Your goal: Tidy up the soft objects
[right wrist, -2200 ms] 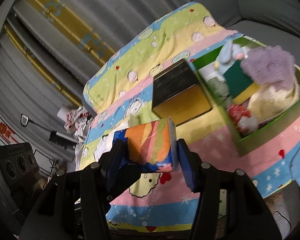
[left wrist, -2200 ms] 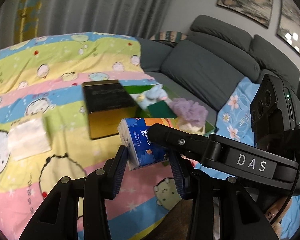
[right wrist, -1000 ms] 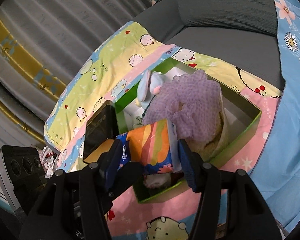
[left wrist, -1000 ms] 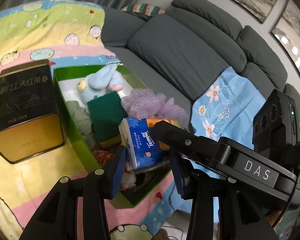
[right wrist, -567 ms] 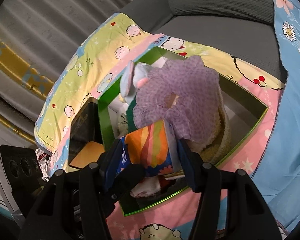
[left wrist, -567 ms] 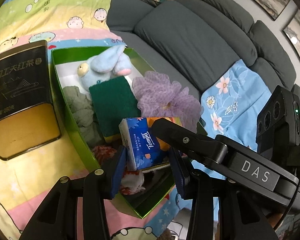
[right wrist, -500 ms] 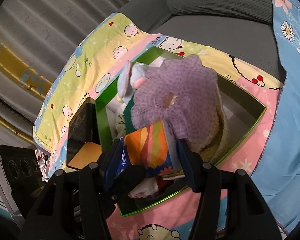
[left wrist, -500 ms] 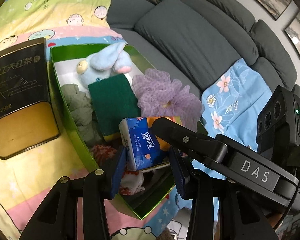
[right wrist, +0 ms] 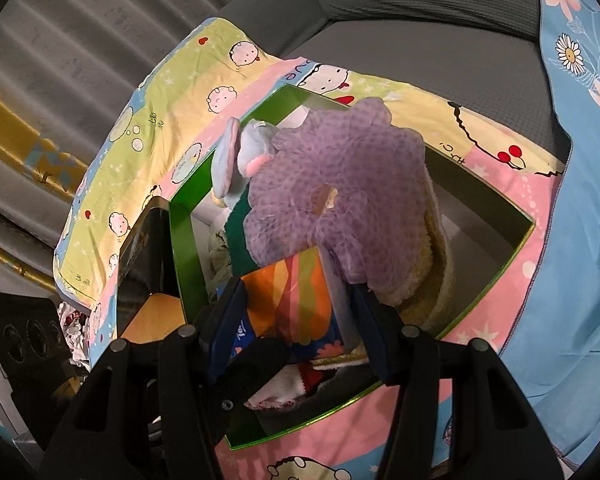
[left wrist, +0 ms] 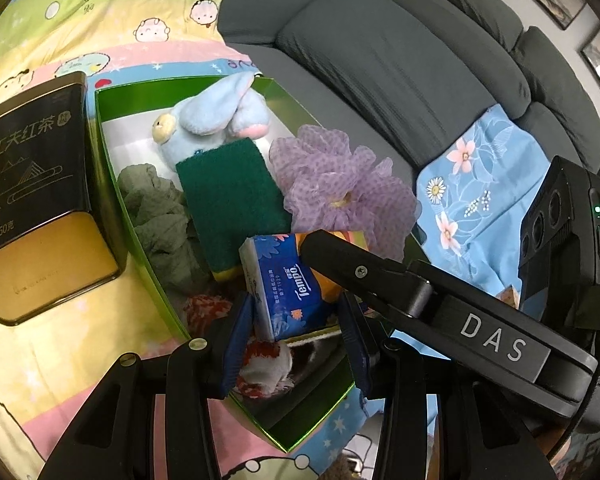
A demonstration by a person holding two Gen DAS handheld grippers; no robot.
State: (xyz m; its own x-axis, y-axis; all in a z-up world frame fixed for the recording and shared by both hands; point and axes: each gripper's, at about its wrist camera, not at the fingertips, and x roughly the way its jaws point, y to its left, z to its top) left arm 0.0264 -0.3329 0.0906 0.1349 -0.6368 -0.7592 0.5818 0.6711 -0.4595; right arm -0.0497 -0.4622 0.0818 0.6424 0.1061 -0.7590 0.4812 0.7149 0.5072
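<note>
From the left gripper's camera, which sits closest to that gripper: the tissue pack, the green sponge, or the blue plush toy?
1. Tissue pack: between the left gripper's fingers.
2. Green sponge: just beyond, mid-box.
3. Blue plush toy: farthest, at the green box's far end.

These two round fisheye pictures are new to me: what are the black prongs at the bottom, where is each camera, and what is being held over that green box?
No robot here: a person holds a two-finger tool in each hand, and a camera on each tool looks forward along its fingers. The black prongs are the left gripper in the left wrist view and the right gripper in the right wrist view. Both grippers' jaws hold one Tempo tissue pack, over the green box. The box sits on a cartoon blanket over a grey sofa. Inside lie a blue plush toy, a green sponge, a purple bath pouf and a grey-green cloth. A dark tea tin stands beside it.
</note>
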